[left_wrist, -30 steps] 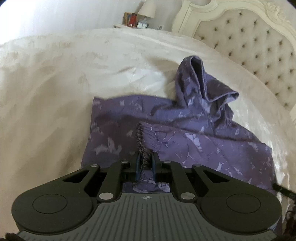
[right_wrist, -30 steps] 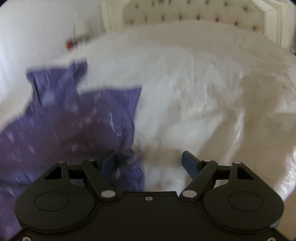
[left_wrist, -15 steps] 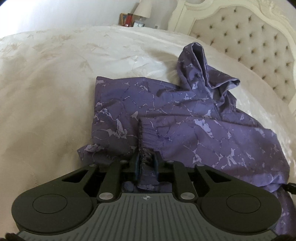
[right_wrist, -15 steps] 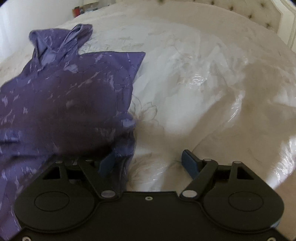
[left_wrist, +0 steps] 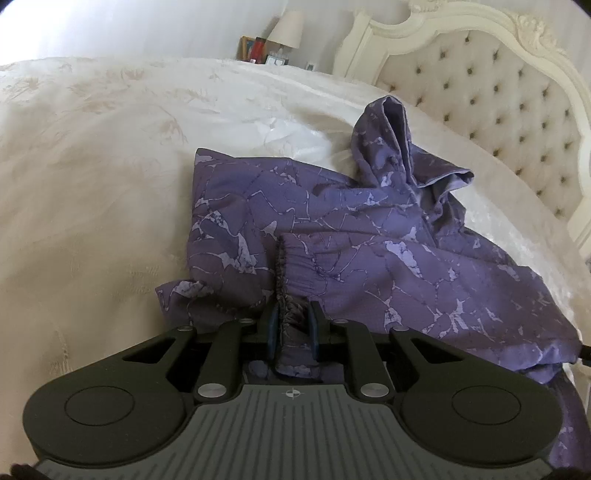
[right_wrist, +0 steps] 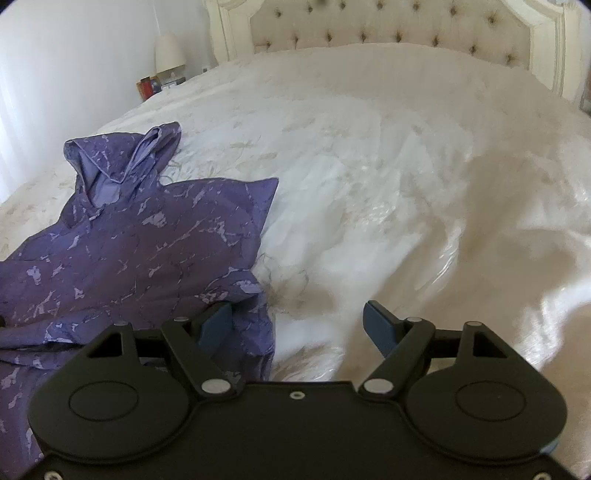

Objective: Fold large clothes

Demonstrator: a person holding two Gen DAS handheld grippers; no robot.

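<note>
A purple marbled hooded jacket (left_wrist: 369, 229) lies on the cream bedspread (left_wrist: 92, 184), its hood (left_wrist: 399, 147) bunched toward the headboard. One sleeve is folded across the body, and its gathered cuff (left_wrist: 284, 269) runs into my left gripper (left_wrist: 293, 325), which is shut on it low over the cloth. In the right wrist view the jacket (right_wrist: 147, 251) fills the left side. My right gripper (right_wrist: 299, 325) hangs open above the bedspread (right_wrist: 406, 166) at the jacket's right edge. Its left finger overlaps the hem, and nothing sits between the pads.
A tufted cream headboard (left_wrist: 498, 103) closes the far end of the bed (right_wrist: 388, 33). A lamp (left_wrist: 284, 33) and small items stand on a nightstand beyond the bed's far side. Wide bedspread lies right of the jacket in the right wrist view.
My left gripper sank with the cuff, laying the sleeve down on the jacket's body. My right gripper drew back slightly from the jacket, still open.
</note>
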